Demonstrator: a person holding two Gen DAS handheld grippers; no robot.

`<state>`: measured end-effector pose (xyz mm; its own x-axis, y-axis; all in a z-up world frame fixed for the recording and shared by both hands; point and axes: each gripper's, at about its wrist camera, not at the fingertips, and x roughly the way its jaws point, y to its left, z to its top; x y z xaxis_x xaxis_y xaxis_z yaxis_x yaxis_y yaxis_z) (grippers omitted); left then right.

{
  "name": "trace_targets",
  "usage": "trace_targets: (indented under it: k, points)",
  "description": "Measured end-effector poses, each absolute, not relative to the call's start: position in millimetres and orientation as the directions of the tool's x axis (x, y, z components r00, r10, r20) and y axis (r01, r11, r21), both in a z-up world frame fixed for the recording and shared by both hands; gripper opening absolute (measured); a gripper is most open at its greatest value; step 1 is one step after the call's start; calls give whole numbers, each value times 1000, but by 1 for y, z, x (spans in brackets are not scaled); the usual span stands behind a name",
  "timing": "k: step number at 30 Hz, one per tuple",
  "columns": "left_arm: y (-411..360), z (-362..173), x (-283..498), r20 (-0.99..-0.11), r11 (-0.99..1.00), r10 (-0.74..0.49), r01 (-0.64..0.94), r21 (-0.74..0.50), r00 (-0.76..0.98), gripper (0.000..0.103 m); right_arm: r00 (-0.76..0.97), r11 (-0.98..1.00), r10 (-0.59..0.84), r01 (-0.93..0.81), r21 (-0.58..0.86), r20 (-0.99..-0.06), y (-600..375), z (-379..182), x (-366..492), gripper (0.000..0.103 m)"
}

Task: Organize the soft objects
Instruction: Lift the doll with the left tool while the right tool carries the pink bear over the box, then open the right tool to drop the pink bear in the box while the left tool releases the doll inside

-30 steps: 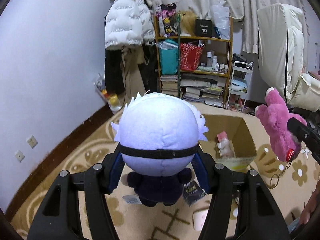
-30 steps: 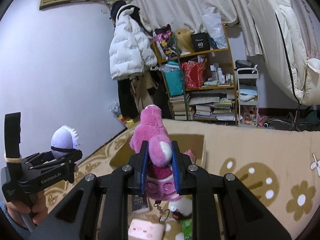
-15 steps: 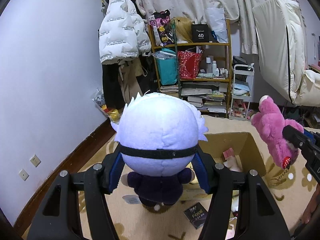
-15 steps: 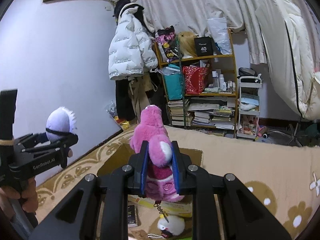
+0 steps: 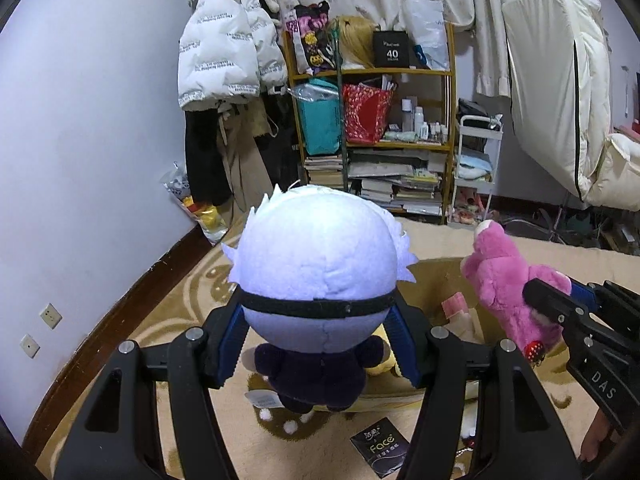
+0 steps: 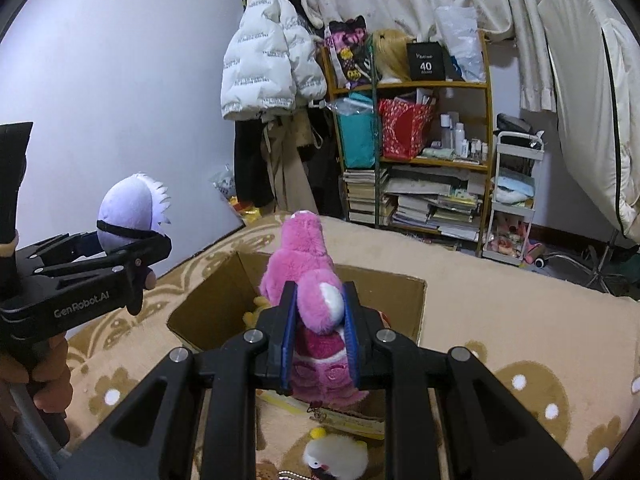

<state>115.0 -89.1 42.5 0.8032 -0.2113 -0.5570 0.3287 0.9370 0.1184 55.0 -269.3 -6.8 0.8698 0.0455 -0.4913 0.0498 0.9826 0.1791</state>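
My left gripper [image 5: 318,336] is shut on a white-haired plush doll [image 5: 320,264] with a black blindfold band and dark body, held in the air over the near edge of an open cardboard box [image 5: 444,276]. My right gripper [image 6: 318,336] is shut on a pink plush bear [image 6: 306,264], held above the same box [image 6: 416,300]. The bear also shows in the left wrist view [image 5: 504,284], and the doll in the right wrist view [image 6: 130,212]. Small soft toys lie inside the box.
A beige patterned carpet [image 6: 520,320] covers the floor. A small white plush [image 6: 336,456] and a dark "Face" packet [image 5: 380,444] lie on it in front of the box. A cluttered shelf [image 5: 372,132], hanging coats [image 5: 228,48] and a white cart [image 5: 476,168] stand behind.
Both grippers have moved forward and closer together, carrying their plush toys toward the box. The pink bear now hangs over the box opening.
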Motion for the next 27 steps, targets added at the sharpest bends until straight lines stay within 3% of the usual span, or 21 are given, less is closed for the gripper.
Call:
trace_targets:
  k: [17,24,27]
  points:
    - [-104,-3,134,-676,918,-233,388,85,699,64,840,968,72,70,240,-538,-285,-32,67,22]
    - [-110,-12,130,-692,913,-200,388,125,694,82,842,970,69,69,233,-535,-284,-30,63,23]
    - [-110,-12,125,-696,912,-189,386,137,693,84,842,970,65,73,234,-535,-282,-28,60,23]
